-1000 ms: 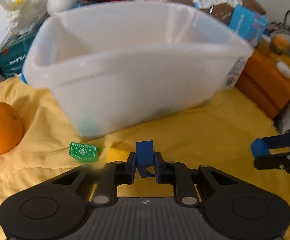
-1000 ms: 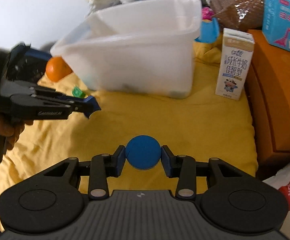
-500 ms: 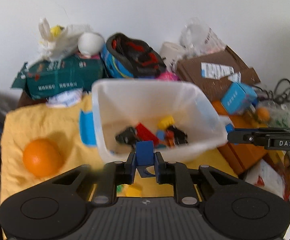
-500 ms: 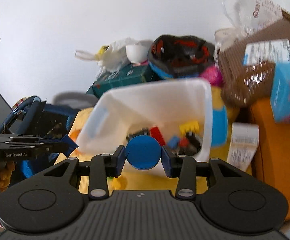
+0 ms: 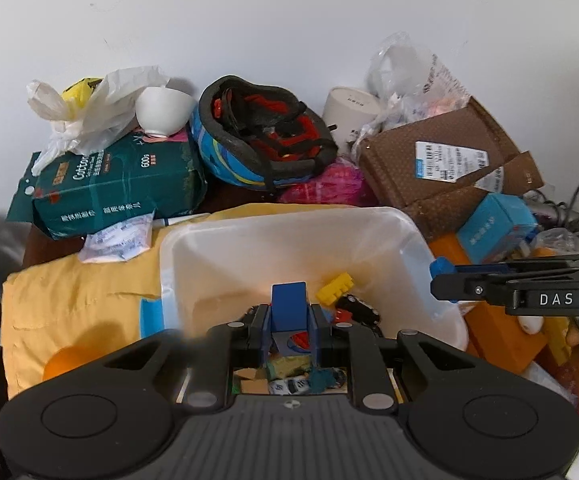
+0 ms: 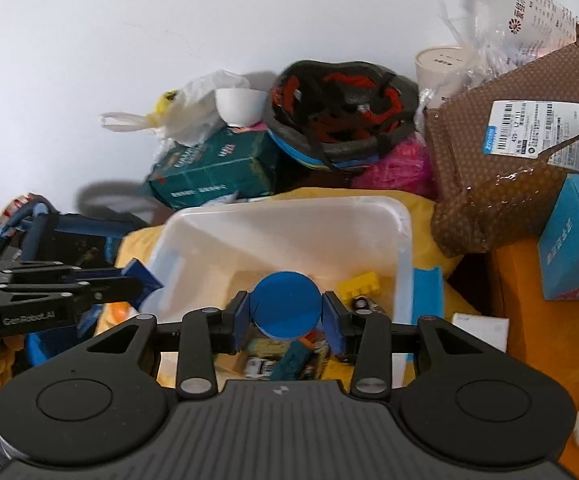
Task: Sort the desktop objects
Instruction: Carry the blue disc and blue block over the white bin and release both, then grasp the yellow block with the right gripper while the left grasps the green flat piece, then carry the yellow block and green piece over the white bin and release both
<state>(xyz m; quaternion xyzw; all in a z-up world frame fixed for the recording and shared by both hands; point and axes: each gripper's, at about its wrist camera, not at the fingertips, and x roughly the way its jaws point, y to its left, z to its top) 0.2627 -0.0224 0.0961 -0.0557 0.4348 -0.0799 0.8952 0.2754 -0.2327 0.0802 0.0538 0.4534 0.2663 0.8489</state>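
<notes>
I've got my left gripper (image 5: 289, 322) pinching a boxy blue block (image 5: 288, 306) and my right gripper (image 6: 286, 314) clamping a flat blue disc (image 6: 285, 304), both above the translucent plastic bin (image 5: 417, 240).

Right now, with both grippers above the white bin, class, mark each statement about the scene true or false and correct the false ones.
1. The left gripper is shut on a blue block. True.
2. The right gripper holds a red ball. False: it is shut on a blue disc.
3. The white bin is empty. False: toys already lie in it, among them a yellow brick.
4. A white bowl sits on the green package behind the bin. True.
5. The helmet lies inside the bin. False: it rests behind the bin, against the wall.
</notes>
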